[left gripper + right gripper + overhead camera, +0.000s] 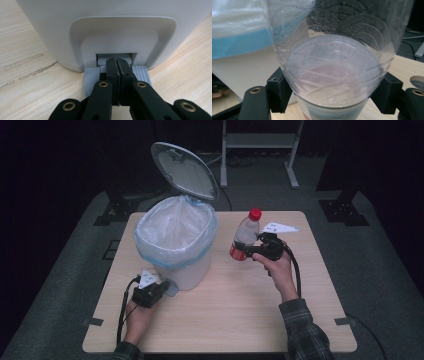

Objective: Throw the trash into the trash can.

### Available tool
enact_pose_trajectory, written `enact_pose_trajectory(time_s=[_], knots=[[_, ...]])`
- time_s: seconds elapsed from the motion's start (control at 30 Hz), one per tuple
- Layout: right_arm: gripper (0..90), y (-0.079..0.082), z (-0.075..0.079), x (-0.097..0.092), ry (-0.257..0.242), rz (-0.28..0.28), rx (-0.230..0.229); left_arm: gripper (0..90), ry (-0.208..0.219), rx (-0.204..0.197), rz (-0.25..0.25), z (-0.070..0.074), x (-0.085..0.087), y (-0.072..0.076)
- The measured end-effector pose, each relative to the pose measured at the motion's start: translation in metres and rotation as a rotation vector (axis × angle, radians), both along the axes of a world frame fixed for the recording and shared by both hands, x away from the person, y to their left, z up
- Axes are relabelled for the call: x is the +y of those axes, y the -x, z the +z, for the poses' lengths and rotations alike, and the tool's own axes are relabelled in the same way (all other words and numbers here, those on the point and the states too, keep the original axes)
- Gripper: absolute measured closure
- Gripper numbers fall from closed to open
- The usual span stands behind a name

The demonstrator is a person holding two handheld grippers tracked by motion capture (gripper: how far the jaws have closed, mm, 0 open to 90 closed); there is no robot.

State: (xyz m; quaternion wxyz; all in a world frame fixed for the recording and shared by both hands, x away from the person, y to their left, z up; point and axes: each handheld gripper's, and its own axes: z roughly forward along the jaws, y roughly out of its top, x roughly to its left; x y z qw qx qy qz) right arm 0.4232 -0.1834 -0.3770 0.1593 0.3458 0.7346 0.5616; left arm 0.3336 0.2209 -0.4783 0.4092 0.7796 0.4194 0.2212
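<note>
The right gripper [248, 251] is clamping an empty, light, slippery plastic bottle [245, 235] around its labelled middle, just beside the open bin [176, 245], while the left gripper [117, 72], jaws together, is pressing the pedal [92, 77] ahead of it

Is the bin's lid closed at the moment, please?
No, the lid stands raised behind the bin, whose bag-lined mouth is open.

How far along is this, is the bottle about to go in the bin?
Done: the pedal bin's lid stands open, with the shut left gripper pressing its grey pedal. In hand: the right gripper clamps a red-capped plastic bottle, upright beside the bin above the table. Left: moving the bottle over the bag-lined opening, probably dropping it in, then releasing the pedal.
</note>
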Motion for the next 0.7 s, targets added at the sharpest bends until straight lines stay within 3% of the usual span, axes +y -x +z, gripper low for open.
enact_pose_trajectory(time_s=[0.43,0.7], knots=[[26.8,0.009,0.023,-0.008,-0.079,0.040,-0.032,89.3,0.000,0.000,0.000,0.000,0.000,0.000],[26.9,0.011,0.033,-0.012,-0.103,0.053,-0.045,89.3,0.000,0.001,-0.001,0.000,0.000,0.000]])
